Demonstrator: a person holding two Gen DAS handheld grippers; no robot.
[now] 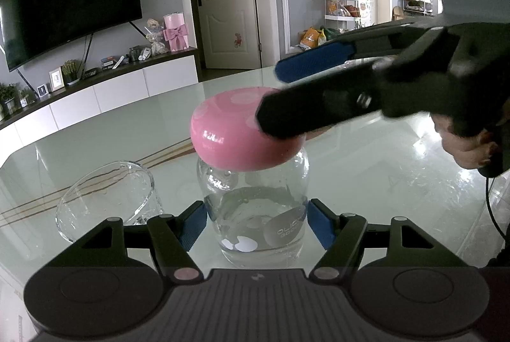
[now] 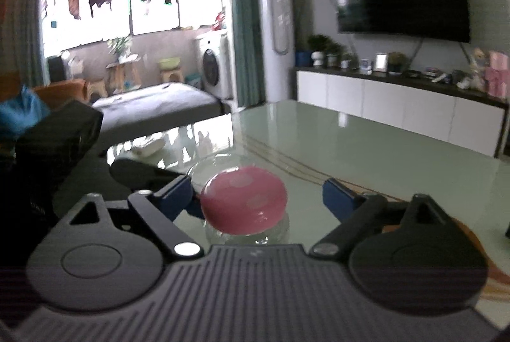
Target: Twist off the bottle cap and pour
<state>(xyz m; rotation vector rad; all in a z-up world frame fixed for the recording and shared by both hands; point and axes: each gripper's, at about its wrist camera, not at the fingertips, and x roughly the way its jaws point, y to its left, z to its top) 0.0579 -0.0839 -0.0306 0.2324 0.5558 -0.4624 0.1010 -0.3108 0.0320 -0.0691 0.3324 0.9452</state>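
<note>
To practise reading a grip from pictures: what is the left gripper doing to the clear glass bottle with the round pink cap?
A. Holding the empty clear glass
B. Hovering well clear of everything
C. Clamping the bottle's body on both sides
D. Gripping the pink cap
C: in the left wrist view the left gripper has its blue fingers pressed against both sides of the clear glass bottle, below its round pink cap.

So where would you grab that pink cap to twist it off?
By its rounded rim, on two opposite sides. The pink cap is a wide, flattened dome atop the upright bottle, so pads would slip off its top. Come in level from the right gripper side, whose open jaws already straddle it, while the left gripper steadies the bottle.
</note>
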